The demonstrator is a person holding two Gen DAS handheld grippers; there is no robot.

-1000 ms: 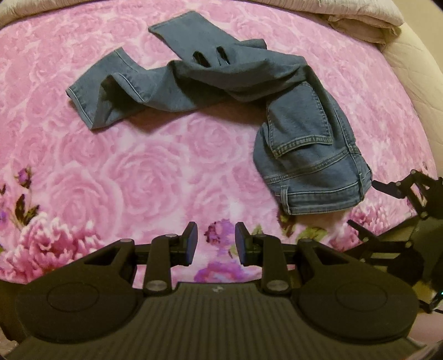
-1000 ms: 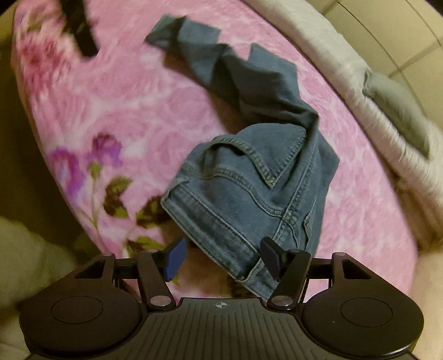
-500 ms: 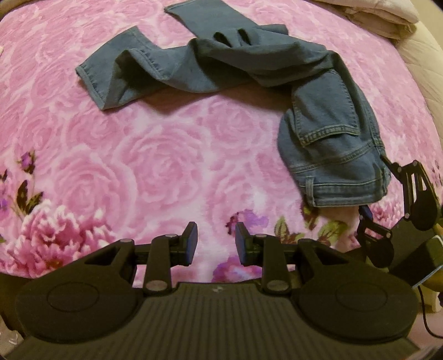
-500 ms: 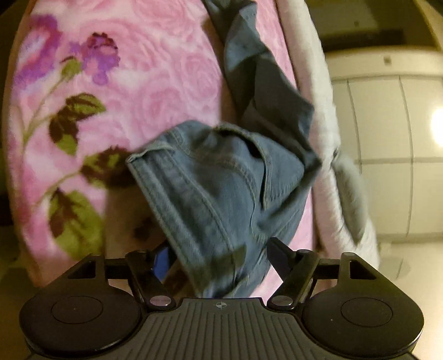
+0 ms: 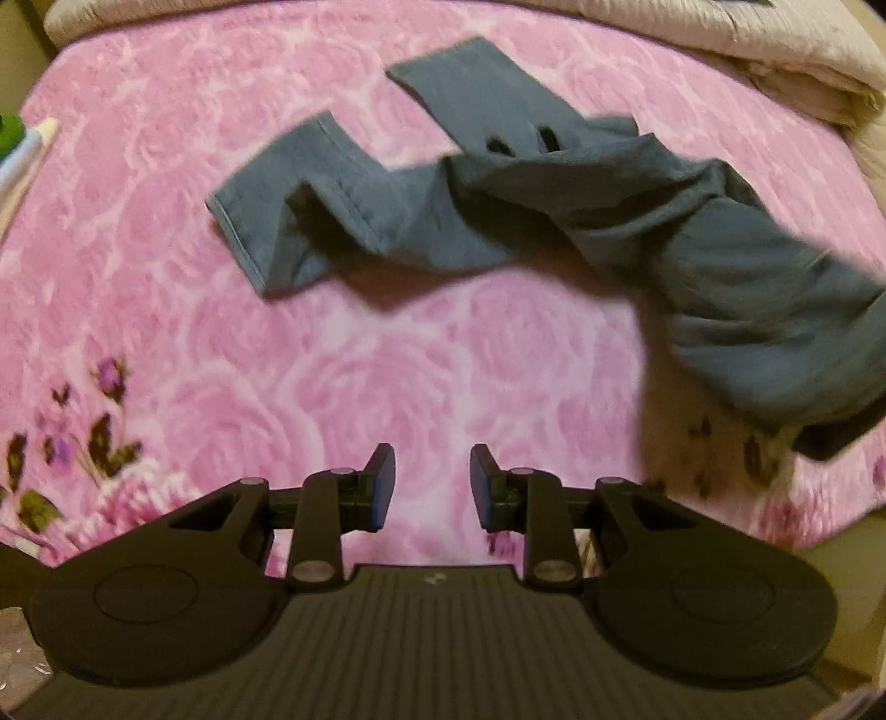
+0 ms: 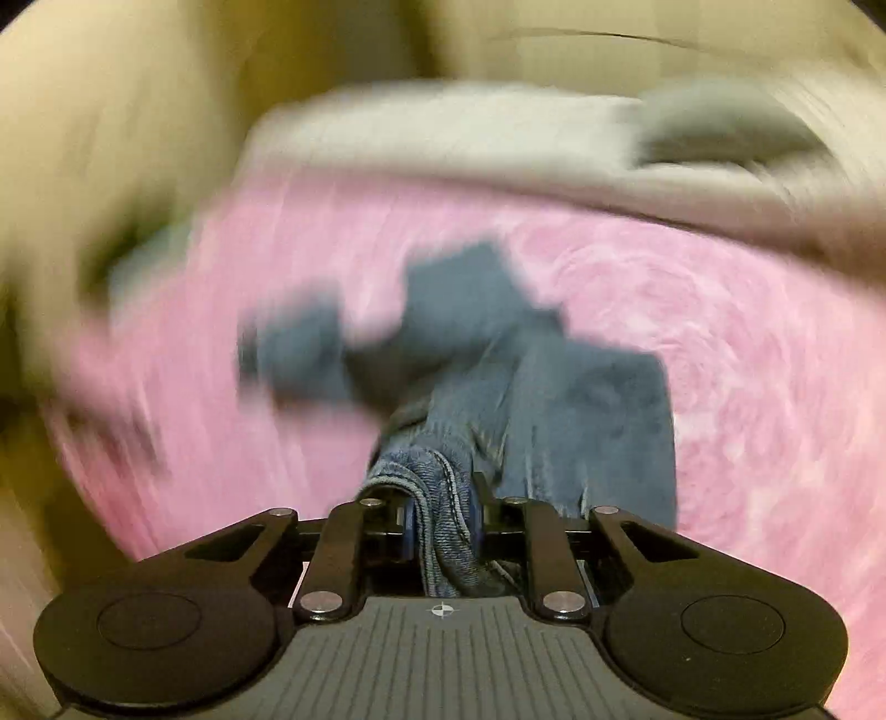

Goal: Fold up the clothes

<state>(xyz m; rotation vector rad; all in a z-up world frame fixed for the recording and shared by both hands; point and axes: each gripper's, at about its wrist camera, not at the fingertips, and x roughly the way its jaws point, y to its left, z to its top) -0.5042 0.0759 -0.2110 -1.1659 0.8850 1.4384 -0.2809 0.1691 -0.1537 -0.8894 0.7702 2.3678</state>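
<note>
A pair of blue jeans (image 5: 554, 216) lies crumpled across a pink rose-patterned blanket (image 5: 387, 360). Its two legs spread toward the upper left, and its waist end is raised off the bed at the right edge. My left gripper (image 5: 432, 487) hovers open over bare blanket in front of the jeans, holding nothing. In the blurred right wrist view, my right gripper (image 6: 443, 515) is shut on the jeans' waistband (image 6: 437, 498), and the rest of the jeans (image 6: 498, 354) trails away over the blanket.
A folded beige quilt (image 5: 720, 50) lies along the far right side of the bed. The blanket's front edge drops off at lower right (image 5: 819, 531). A pale object (image 5: 27, 149) shows at the left edge. A grey cushion (image 6: 720, 127) rests on white bedding.
My right gripper has closed on the waistband and lifted that end off the bed, swinging fast. The left gripper has pulled back and stays open.
</note>
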